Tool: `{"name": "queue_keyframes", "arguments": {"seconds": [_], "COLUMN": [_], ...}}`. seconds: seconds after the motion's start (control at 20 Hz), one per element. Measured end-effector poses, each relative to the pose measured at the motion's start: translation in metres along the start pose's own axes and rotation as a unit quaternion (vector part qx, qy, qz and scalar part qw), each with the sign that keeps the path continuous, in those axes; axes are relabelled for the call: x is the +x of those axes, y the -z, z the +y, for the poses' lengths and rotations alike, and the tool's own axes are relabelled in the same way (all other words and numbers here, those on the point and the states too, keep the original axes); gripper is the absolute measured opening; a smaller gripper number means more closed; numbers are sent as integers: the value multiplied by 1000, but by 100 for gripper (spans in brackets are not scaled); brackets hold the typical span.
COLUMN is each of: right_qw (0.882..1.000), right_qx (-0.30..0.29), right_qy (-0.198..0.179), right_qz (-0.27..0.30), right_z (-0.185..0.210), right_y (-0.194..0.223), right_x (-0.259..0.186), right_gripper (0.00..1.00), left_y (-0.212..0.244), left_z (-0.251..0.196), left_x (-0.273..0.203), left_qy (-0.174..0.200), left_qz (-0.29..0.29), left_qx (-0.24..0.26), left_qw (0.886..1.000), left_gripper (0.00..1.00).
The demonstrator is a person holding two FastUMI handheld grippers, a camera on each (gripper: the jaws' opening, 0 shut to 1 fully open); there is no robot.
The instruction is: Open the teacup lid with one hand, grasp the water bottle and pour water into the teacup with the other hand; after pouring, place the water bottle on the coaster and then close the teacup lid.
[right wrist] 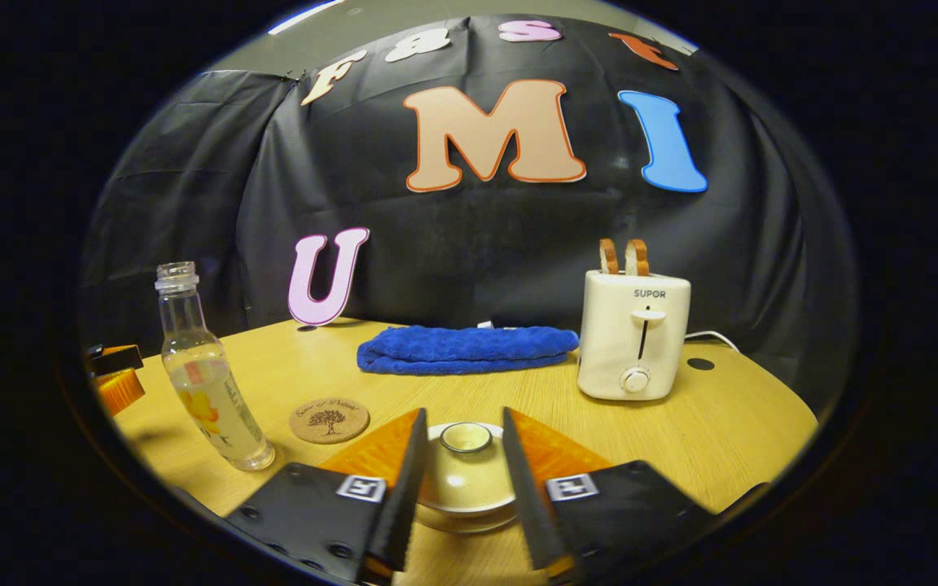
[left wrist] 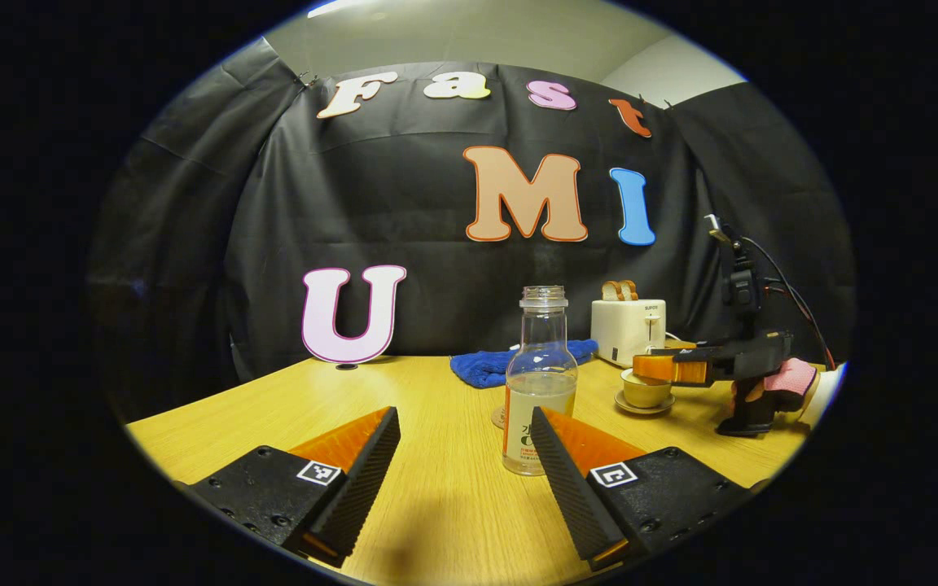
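Observation:
A clear water bottle (left wrist: 540, 382) with no cap, about a third full, stands on the wooden table just ahead of my left gripper (left wrist: 464, 411), nearest its right finger. That gripper is open and holds nothing. In the right gripper view the bottle (right wrist: 208, 391) stands at the left, with a round cork coaster (right wrist: 328, 420) beside it. The beige teacup (right wrist: 469, 480) sits on its saucer with the lid on and the lid knob (right wrist: 466, 437) on top. My right gripper (right wrist: 462, 409) is open, one finger on each side of the lid. From the left gripper view, the right gripper (left wrist: 664, 368) hovers over the teacup (left wrist: 646, 392).
A white toaster (right wrist: 636, 334) holding two bread slices stands at the back right, its cord trailing behind. A folded blue cloth (right wrist: 465, 348) lies along the back of the table (right wrist: 729, 423). A gloved hand (left wrist: 786, 378) holds the right gripper. The left gripper's orange fingers (right wrist: 115, 374) show at the far left.

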State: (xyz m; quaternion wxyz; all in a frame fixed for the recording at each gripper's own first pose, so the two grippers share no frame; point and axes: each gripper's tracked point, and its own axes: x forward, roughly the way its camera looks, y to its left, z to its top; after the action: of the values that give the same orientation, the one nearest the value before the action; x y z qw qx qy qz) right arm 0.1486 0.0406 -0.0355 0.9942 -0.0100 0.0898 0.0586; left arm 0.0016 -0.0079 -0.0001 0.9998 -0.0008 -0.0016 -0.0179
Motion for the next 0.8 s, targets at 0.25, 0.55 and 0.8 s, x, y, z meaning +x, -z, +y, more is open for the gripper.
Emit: {"name": "queue_keyframes", "arguments": {"seconds": [0.25, 0.55, 0.8], "right_qw": [1000, 1000, 1000], "right_qx": [0, -4, 3], "right_qy": [0, 6, 6], "right_qz": [2, -2, -28], "right_z": [1, -1, -3], "right_y": [-2, -2, -9], "right_x": [-1, -1, -9], "right_gripper": [35, 29, 29], "left_y": [1, -1, 0], "left_z": [0, 0, -1], "left_x": [0, 0, 0], "left_qy": [1, 1, 1], "left_qz": [0, 0, 0], "left_qx": [0, 0, 0], "left_qw": [1000, 1000, 1000], "left_gripper": [95, 95, 95]}}
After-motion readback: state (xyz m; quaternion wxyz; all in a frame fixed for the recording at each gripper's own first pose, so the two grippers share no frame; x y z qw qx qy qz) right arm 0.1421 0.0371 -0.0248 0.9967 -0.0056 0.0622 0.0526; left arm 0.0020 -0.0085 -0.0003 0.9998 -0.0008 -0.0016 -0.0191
